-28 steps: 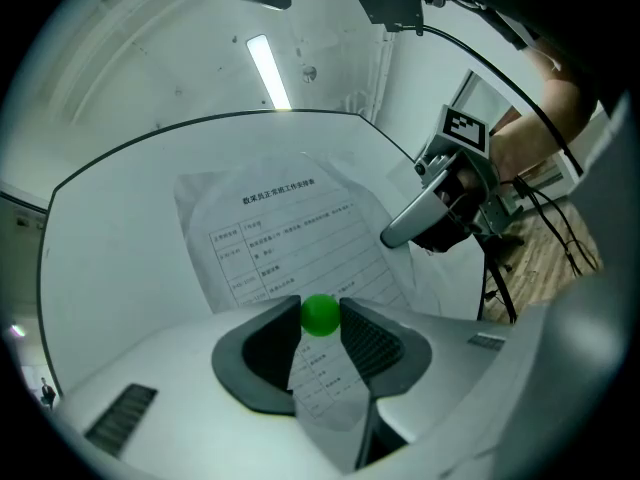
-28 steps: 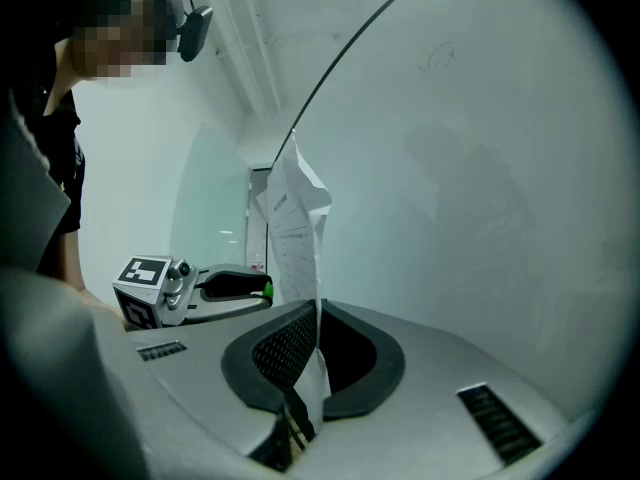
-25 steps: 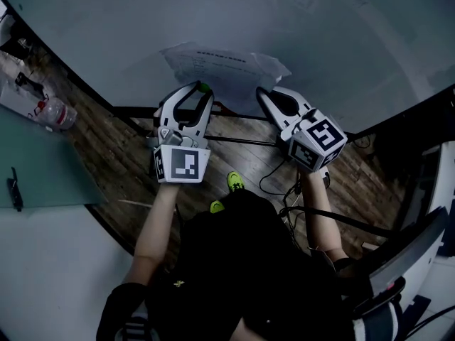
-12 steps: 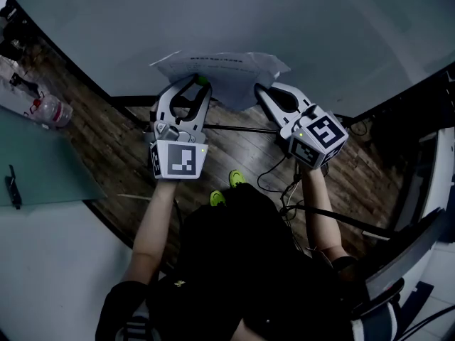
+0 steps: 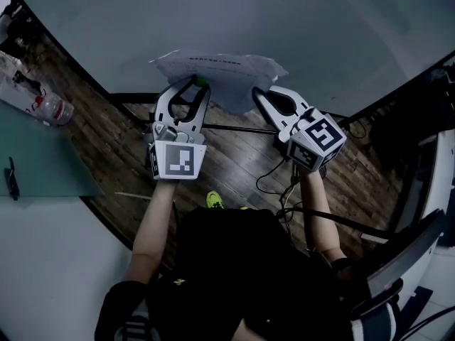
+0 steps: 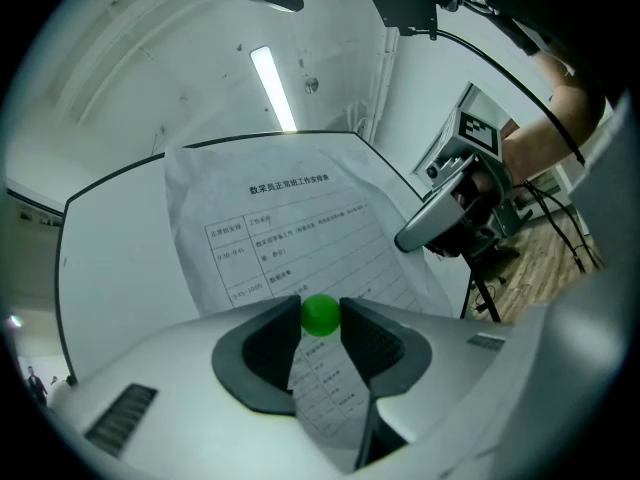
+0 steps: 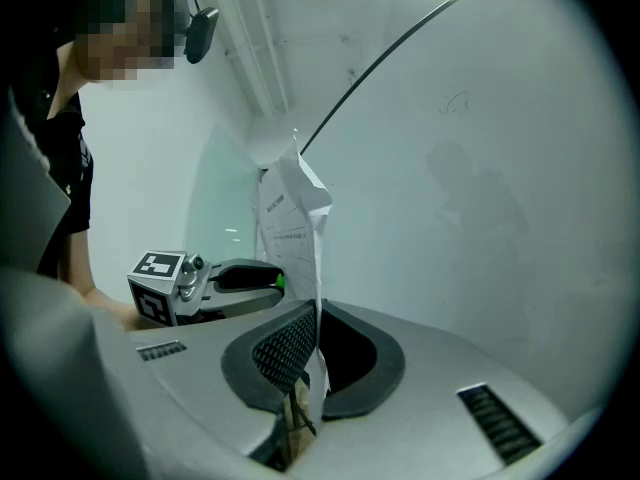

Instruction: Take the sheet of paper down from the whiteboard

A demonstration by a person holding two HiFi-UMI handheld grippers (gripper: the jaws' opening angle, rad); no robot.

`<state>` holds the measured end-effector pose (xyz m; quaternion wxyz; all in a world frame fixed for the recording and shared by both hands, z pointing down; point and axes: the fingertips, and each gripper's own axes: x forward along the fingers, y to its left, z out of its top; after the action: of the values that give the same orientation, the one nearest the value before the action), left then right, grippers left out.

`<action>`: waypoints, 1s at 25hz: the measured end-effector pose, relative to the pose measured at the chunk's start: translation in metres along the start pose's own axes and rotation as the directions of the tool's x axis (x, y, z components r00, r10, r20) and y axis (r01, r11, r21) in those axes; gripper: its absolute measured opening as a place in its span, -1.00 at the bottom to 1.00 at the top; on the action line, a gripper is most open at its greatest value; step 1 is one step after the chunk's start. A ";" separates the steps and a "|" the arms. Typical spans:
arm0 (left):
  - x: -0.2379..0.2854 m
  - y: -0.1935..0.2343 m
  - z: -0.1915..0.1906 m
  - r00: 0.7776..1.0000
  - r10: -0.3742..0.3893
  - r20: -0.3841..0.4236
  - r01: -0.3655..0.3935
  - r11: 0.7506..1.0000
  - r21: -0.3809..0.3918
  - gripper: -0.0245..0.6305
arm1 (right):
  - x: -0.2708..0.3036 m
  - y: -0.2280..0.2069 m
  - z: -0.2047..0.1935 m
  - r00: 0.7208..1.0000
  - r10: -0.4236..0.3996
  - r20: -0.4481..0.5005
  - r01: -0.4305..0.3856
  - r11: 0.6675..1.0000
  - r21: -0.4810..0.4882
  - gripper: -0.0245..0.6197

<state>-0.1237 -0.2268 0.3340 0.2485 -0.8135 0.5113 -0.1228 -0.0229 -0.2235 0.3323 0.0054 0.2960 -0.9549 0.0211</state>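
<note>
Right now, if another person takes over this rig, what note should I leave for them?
Left gripper: jaws closed on a small green ball, at the sheet of paper.
Right gripper: jaws shut on the paper's edge.
The paper stands clear of the whiteboard, so it seems to be off already.
Left to do: carry it away and put it down.

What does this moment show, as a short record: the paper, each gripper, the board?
sheet of paper: printed form, creased, hanging at the board's lower edge
left gripper: jaws closed on a small green ball, probably a magnet, in front of the paper
right gripper: jaws shut on the paper's edge
whiteboard: bare apart from faint marks
task state: paper gripped; whether it is free of the board cannot be told
</note>
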 end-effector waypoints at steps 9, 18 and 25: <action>-0.016 -0.074 0.033 0.999 0.028 -0.039 -0.027 1.000 0.008 -0.48 | -0.079 0.006 -0.013 0.998 0.065 -0.006 -0.065 0.997 0.029 -0.85; -0.029 -0.096 0.052 0.996 0.050 -0.069 -0.048 0.999 0.017 -0.48 | -0.109 0.011 -0.014 0.995 0.101 -0.004 -0.101 0.993 0.056 -0.85; -0.034 -0.103 0.058 0.994 0.061 -0.095 -0.061 0.998 0.010 -0.48 | -0.113 0.020 -0.008 0.987 0.159 0.022 -0.160 0.981 0.108 -0.85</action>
<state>-0.0335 -0.1434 0.3410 0.2303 -0.7898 0.5468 -0.1558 0.0587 -0.1427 0.3370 -0.0191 0.2186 -0.9730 0.0720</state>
